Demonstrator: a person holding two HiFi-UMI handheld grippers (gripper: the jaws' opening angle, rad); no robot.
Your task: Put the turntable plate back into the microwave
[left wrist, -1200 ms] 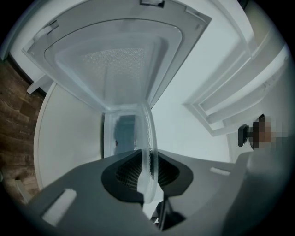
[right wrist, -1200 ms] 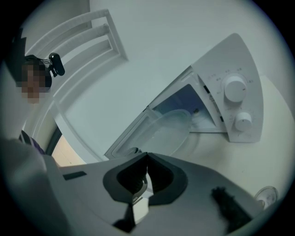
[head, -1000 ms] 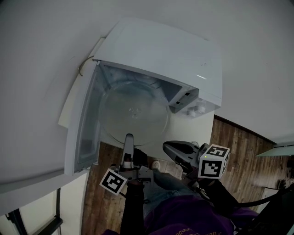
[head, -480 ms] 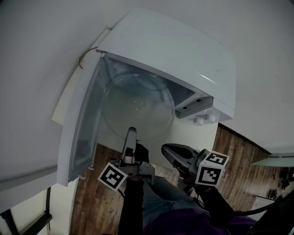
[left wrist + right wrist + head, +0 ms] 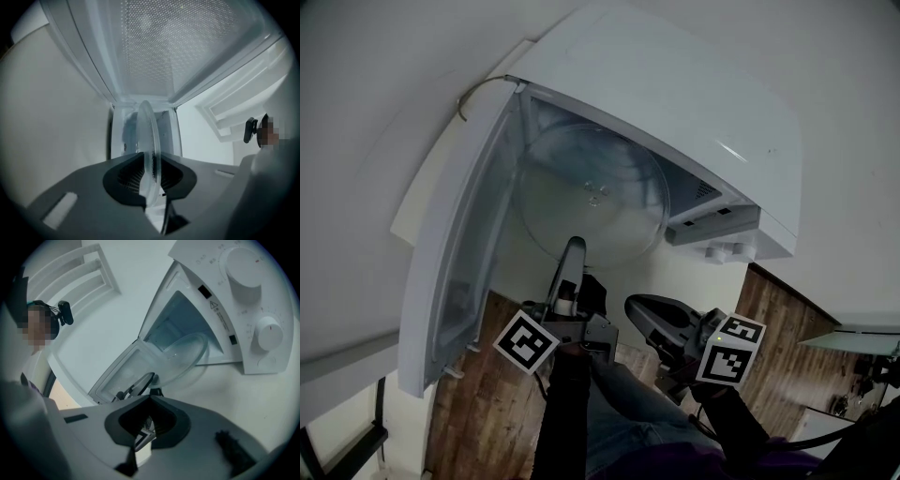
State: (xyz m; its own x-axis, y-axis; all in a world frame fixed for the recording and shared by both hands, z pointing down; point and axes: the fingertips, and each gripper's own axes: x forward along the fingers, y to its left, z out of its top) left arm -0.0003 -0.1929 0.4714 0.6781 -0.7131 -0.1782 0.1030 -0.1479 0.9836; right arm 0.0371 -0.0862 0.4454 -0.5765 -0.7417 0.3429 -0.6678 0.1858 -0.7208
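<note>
The clear glass turntable plate (image 5: 591,192) is tilted in the mouth of the white microwave (image 5: 675,103), part in the cavity and part sticking out. My left gripper (image 5: 574,246) is shut on its near rim. In the left gripper view the plate (image 5: 148,136) stands edge-on between the pads, under the gripper (image 5: 149,176). The right gripper view shows the plate (image 5: 185,355) poking out of the opening. My right gripper (image 5: 639,305) hangs lower right of the plate, shut and empty, also seen as the right gripper (image 5: 149,420).
The microwave door (image 5: 459,253) swings wide open to the left, beside the left gripper. Two round knobs (image 5: 269,333) sit on the control panel right of the cavity. The microwave stands on a white counter (image 5: 220,385); wooden floor (image 5: 787,319) lies below.
My left gripper has carried the plate a little further toward the microwave cavity. The right gripper has sunk slightly and stayed shut. The head view has shifted closer to the microwave.
</note>
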